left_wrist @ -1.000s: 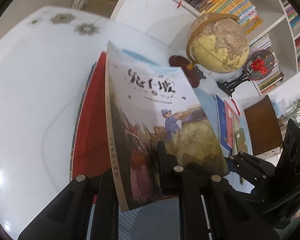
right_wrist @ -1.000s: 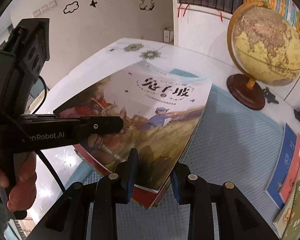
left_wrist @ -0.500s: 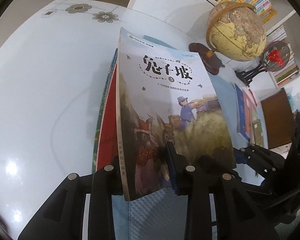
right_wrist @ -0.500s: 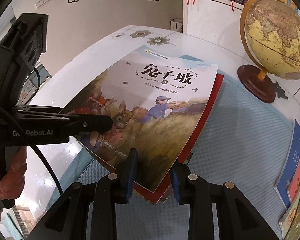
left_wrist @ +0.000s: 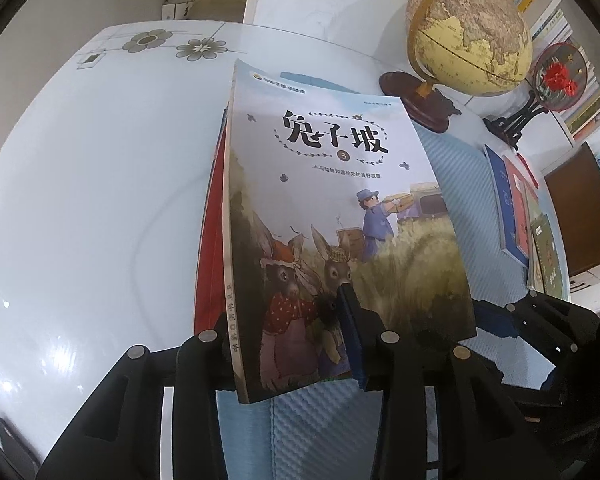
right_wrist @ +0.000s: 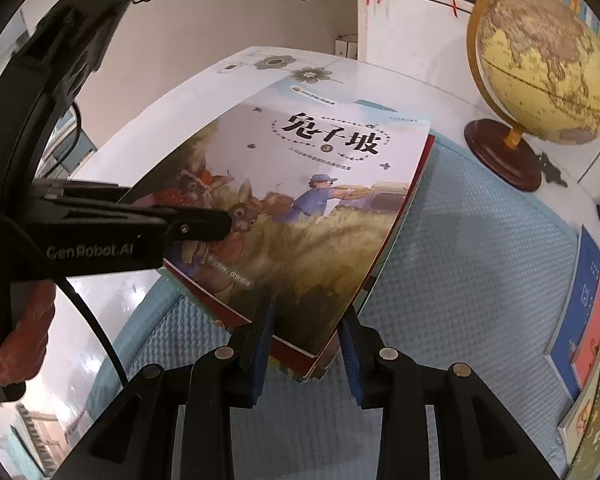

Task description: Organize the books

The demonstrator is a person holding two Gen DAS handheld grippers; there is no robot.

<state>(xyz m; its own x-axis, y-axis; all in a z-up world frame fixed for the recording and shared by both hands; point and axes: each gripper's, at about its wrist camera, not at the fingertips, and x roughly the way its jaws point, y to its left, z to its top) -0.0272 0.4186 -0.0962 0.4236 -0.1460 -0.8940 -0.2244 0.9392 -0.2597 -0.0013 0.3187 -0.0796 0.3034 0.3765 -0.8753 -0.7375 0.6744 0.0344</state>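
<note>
Lowered rabbit book (left_wrist: 340,184) now hides red book (left_wrist: 212,240)

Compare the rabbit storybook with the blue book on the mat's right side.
The rabbit storybook shows a painted scene; the blue book looks plain blue. The rabbit storybook tops a stack over a red book; the blue book lies in a side-by-side row on the mat. Both are thin, cover up.

globe (left_wrist: 470,32) near red fan ornament (left_wrist: 560,78)
</note>
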